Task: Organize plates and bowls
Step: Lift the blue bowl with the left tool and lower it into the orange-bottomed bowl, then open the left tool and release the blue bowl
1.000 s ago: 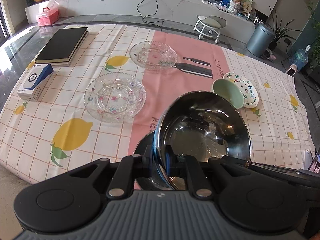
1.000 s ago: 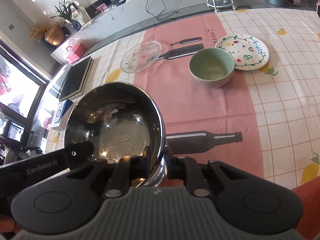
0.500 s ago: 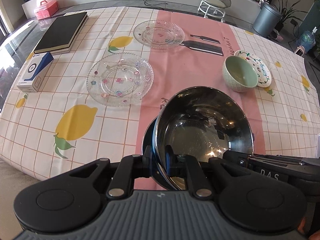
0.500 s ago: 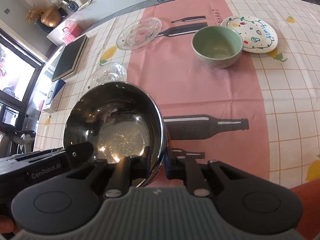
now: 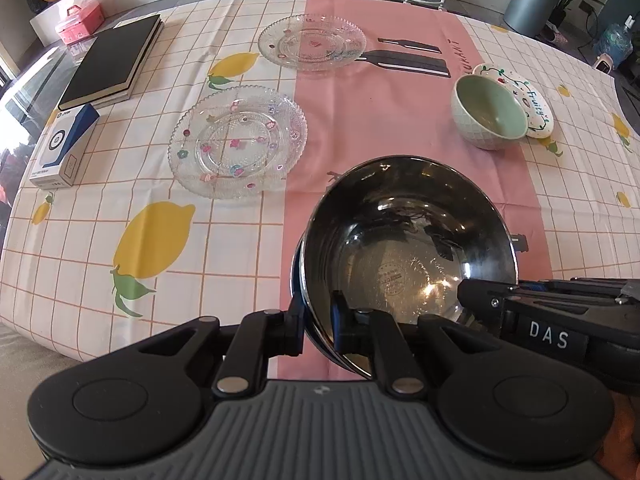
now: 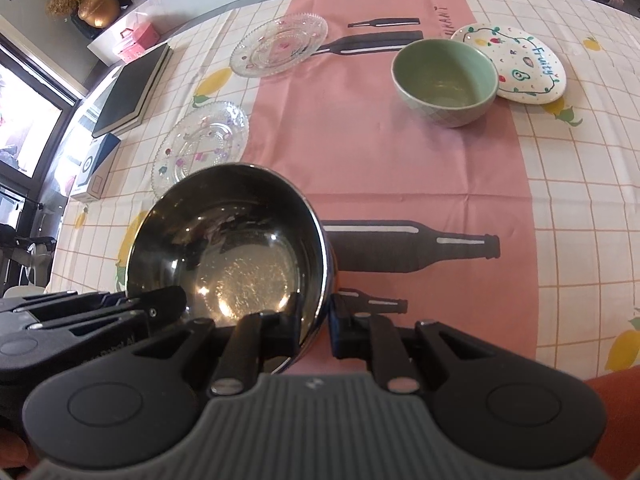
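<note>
table: the table (image 5: pixel 248 248) filled both views under a checked cloth with lemons and a pink centre strip; its near edge was cut off by the tool bodies, and its far corners bent away in the fisheye.
steel bowl: a steel bowl (image 5: pixel 408 240) sat low at about 5 o'clock in the left wrist view and at about 7 o'clock in the right wrist view; its near rim was hidden behind the tongs, and whether its base touched the cloth could not be told.
left tongs: the left tongs (image 5: pixel 318 326) were pressed together on the bowl's rim, one finger outside the wall and one inside.
right tongs: the right tongs (image 6: pixel 316 326) pinched the opposite side of the rim in the same way; in the left wrist view only their black side showed, at 4 o'clock.
near glass plate: a near glass plate (image 5: pixel 238 148) lay at 10 o'clock of the bowl; in the right wrist view the bowl covered its lower edge.
far glass plate: a far glass plate (image 5: pixel 312 42) lay at 12 o'clock, apart from the near one.
green bowl: a green bowl (image 6: pixel 446 80) stood upright at 1 o'clock.
painted plate: a painted plate (image 6: pixel 520 62) lay just behind the green bowl, partly hidden by it.
black book: a black book (image 5: pixel 112 62) lay at 10 o'clock.
blue box: a blue box (image 5: pixel 64 146) sat beside the book; its small print was unreadable.
</note>
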Available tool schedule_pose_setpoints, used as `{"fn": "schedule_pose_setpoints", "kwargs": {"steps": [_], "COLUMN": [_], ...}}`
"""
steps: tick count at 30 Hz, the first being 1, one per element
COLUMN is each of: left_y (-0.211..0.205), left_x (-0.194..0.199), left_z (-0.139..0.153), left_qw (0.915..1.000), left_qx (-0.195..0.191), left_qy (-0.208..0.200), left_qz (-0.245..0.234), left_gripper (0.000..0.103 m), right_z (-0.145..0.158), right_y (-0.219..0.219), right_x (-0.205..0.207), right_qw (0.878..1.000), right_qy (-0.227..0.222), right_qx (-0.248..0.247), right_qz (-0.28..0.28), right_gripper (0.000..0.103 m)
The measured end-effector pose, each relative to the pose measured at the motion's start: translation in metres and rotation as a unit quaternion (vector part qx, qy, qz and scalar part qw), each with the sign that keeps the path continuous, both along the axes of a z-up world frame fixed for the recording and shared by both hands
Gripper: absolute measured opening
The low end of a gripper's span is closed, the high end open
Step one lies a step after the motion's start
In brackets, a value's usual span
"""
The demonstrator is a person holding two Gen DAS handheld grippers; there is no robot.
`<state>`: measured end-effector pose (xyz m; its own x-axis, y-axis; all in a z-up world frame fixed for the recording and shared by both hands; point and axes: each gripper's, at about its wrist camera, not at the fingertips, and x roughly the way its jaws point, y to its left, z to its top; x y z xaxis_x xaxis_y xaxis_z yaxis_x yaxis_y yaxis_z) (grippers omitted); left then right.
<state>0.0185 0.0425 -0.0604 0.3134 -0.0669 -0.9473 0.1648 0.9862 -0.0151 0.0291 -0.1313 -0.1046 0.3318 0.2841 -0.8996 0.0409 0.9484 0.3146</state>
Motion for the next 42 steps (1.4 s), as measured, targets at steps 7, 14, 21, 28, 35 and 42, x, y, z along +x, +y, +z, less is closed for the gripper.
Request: {"fn": "schedule_pose_setpoints", "kwargs": {"steps": [7,14,21,28,35,42], "left_y": [-0.004,-0.005,-0.003,0.002,-0.007,-0.027], "left_x": [0.0,0.001,0.002,0.003,0.003,0.015], "left_z": [-0.003,-0.006,0.004,0.02,0.041,0.058], "left_qw": [0.9997,0.9994,0.9992,0.9986,0.9924,0.9867], "left_qx": [0.02,0.03,0.029,-0.011,-0.047,-0.073], "left_qy": [0.003,0.002,-0.021,-0.051,-0.11,-0.135], "left_qz": [-0.012,-0.019,-0.018,-0.009,-0.031,-0.052], "left_gripper": [0.018,0.02,0.024,0.031,0.033,0.051], "right_z": [0.001,0.002,0.006,0.02,0.04,0.055], "right_y": [0.006,0.009,0.01,0.002,-0.015,-0.05], "right_x": [0.002,0.004,0.001,-0.002,-0.004,0.002], "right_qw": [1.0,1.0,0.999,0.999,0.994,0.989], "right_qy": [-0.001,-0.003,-0.014,-0.043,-0.096,-0.129], "right_qx": [-0.014,-0.02,-0.027,-0.026,-0.048,-0.053], "right_qz": [0.018,0.024,0.024,0.016,-0.003,-0.041], "right_gripper": [0.015,0.02,0.034,0.039,0.045,0.054]}}
